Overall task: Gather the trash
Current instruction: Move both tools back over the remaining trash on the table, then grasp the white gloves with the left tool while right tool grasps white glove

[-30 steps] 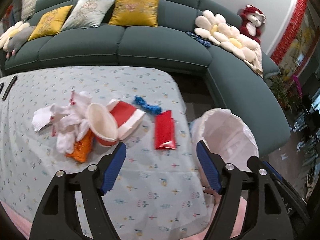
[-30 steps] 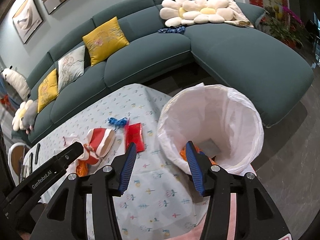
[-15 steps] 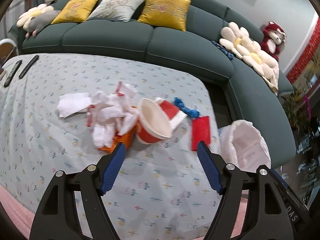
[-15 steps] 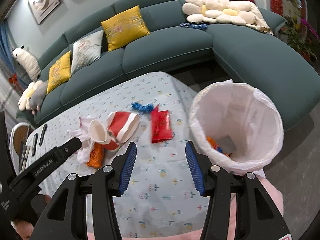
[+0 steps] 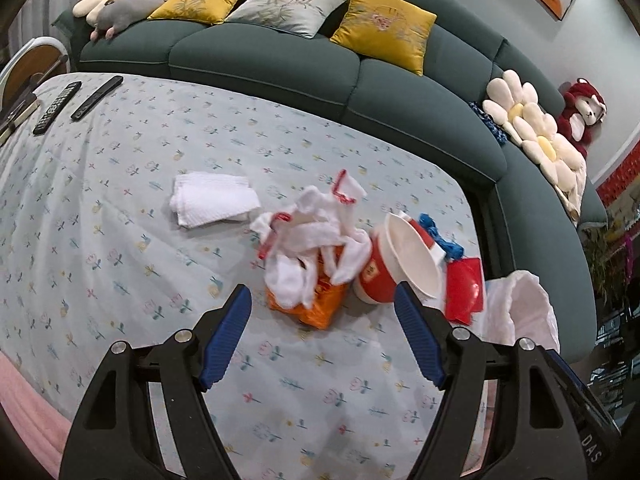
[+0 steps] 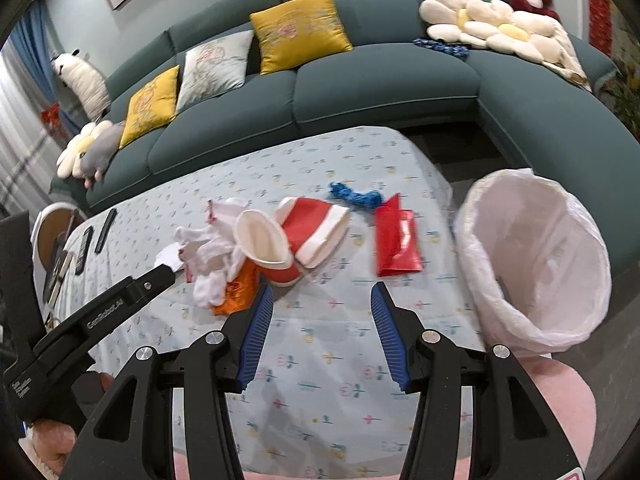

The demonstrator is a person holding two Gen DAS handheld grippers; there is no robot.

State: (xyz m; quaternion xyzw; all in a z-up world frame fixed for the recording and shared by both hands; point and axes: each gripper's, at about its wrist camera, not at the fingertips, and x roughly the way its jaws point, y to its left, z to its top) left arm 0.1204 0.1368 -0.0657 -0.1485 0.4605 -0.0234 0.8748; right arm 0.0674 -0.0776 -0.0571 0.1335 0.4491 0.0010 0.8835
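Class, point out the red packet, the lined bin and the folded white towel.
red packet (image 6: 397,242), right wrist view, middle of its flat face.
lined bin (image 6: 496,300), right wrist view, outer wall.
folded white towel (image 5: 214,203), left wrist view, centre.

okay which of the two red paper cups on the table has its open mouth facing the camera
The paper cup beside the white tissue pile shows its white inside. The other cup, nearer the bin, shows only its red outside.
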